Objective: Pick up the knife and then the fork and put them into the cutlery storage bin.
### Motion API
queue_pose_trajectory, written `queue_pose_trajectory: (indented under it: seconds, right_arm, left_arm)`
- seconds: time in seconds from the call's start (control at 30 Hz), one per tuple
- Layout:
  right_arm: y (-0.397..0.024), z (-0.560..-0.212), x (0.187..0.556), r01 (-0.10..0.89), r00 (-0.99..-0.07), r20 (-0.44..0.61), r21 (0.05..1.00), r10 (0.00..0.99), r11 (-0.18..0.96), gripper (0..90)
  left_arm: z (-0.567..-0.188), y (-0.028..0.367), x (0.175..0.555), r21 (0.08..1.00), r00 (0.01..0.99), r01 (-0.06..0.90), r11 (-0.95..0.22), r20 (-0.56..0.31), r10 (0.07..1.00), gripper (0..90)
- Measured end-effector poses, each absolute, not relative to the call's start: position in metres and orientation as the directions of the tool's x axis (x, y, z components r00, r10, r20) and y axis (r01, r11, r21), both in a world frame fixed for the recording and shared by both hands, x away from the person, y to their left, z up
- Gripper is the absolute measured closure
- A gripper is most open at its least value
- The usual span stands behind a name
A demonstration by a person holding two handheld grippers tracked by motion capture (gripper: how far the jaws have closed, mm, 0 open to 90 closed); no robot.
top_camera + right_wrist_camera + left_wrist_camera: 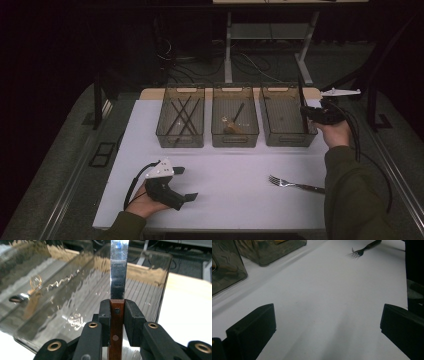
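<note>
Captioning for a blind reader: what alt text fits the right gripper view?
The right gripper clamps a knife by its wooden handle, the steel blade standing upright above an empty clear bin. White table lies to the right.

You find no readable text, label, brand, number or sign anywhere: none on knife [117,315] clamped in your right gripper [117,312], none on clear bin [150,277] beyond its jaws, none on fork [364,248] far ahead of left gripper [328,325].
</note>
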State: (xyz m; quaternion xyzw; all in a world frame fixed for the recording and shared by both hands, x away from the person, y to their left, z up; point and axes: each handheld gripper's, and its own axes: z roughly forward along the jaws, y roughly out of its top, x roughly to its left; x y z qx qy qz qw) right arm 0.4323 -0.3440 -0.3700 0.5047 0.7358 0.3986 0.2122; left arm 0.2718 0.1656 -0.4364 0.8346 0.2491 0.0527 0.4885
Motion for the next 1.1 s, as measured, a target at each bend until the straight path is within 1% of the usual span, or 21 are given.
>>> queue_pose_trajectory:
  seconds: [0.1, 0.47, 0.5, 0.57, 0.63, 0.7, 0.83, 1.03, 1.1]
  right_arm:
    - [-0.344, -0.378, 0.434, 0.591, -0.399, 0.096, 0.788, 0.912, 0.176, 76.5]
    - [-0.340, -0.394, 0.434, 0.630, -0.427, 0.038, 0.730, 0.904, 0.267, 75.4]
    - [-0.340, -0.394, 0.433, 0.632, -0.428, 0.048, 0.729, 0.902, 0.261, 73.9]
    - [-0.341, -0.394, 0.433, 0.631, -0.424, 0.051, 0.733, 0.904, 0.255, 62.1]
    - [-0.342, -0.392, 0.431, 0.621, -0.416, 0.050, 0.745, 0.908, 0.244, 56.0]
    - [-0.343, -0.388, 0.429, 0.609, -0.416, 0.059, 0.759, 0.907, 0.230, 53.8]
    - [-0.346, -0.379, 0.423, 0.593, -0.436, 0.109, 0.782, 0.893, 0.194, 50.2]
    - [-0.346, -0.368, 0.407, 0.570, -0.475, 0.145, 0.802, 0.868, 0.178, 44.9]
    - [-0.345, -0.365, 0.401, 0.562, -0.491, 0.149, 0.807, 0.859, 0.181, 44.5]
  left_arm:
    - [-0.436, 0.165, 0.271, 0.843, 0.870, 0.364, -0.397, -0.157, 0.467, 0.0]
    - [-0.436, 0.165, 0.271, 0.838, 0.872, 0.365, -0.405, -0.155, 0.464, 0.0]
    - [-0.437, 0.164, 0.271, 0.838, 0.872, 0.365, -0.405, -0.155, 0.464, 0.0]
    - [-0.437, 0.164, 0.271, 0.838, 0.873, 0.364, -0.406, -0.154, 0.464, 0.0]
    - [-0.437, 0.164, 0.271, 0.838, 0.872, 0.364, -0.406, -0.155, 0.464, 0.0]
    - [-0.437, 0.164, 0.271, 0.837, 0.873, 0.364, -0.408, -0.154, 0.463, 0.0]
    - [-0.437, 0.164, 0.271, 0.837, 0.873, 0.364, -0.408, -0.153, 0.464, 0.0]
    - [-0.437, 0.164, 0.271, 0.837, 0.873, 0.363, -0.410, -0.152, 0.463, 0.0]
    - [-0.437, 0.164, 0.271, 0.837, 0.873, 0.363, -0.410, -0.152, 0.463, 0.0]
